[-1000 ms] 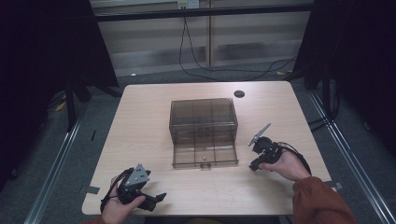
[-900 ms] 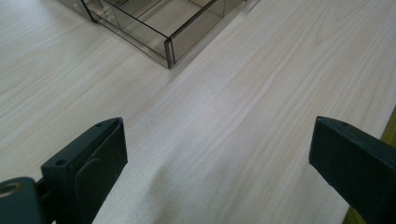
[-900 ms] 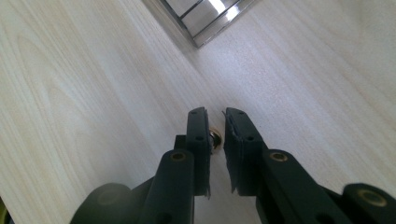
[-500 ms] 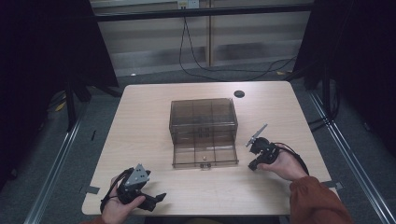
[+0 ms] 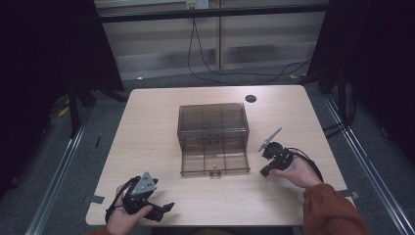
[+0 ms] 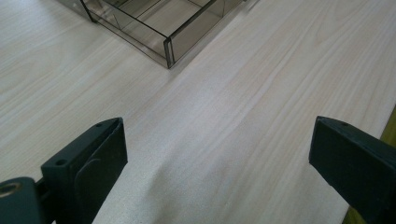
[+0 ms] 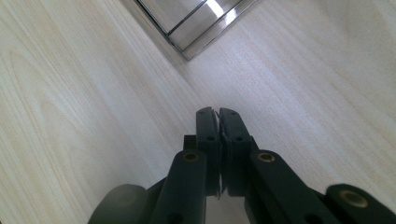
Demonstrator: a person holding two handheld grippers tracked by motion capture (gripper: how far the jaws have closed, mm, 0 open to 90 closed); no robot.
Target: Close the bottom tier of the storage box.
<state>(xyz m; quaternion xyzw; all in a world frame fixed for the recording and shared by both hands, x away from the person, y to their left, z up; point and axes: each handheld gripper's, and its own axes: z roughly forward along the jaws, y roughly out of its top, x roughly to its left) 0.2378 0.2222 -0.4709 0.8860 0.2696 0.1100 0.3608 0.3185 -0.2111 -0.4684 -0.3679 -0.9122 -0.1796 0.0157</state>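
Right tool (image 7: 218,114) is clenched w/ nothing between its jaws, having just been closing, parked on the desk (image 5: 151,132) just right of the drawer's (image 5: 214,164) near corner; left tool (image 5: 164,209) gapes wide, released, near-left edge. Count: 1 smoky plastic cabinet (image 5: 213,125) mid-desk, 1 drawer pulled out toward the person, probably so its compartments can be reached, 2 tools, 1 small dark disc (image 5: 251,98) at far side.

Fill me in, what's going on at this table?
A person holds a two-jaw gripper in each hand at a light wooden table. The smoky clear plastic drawer box has its bottom drawer pulled out. The right gripper is shut and empty beside the drawer; the left gripper rests open near the table's front edge.
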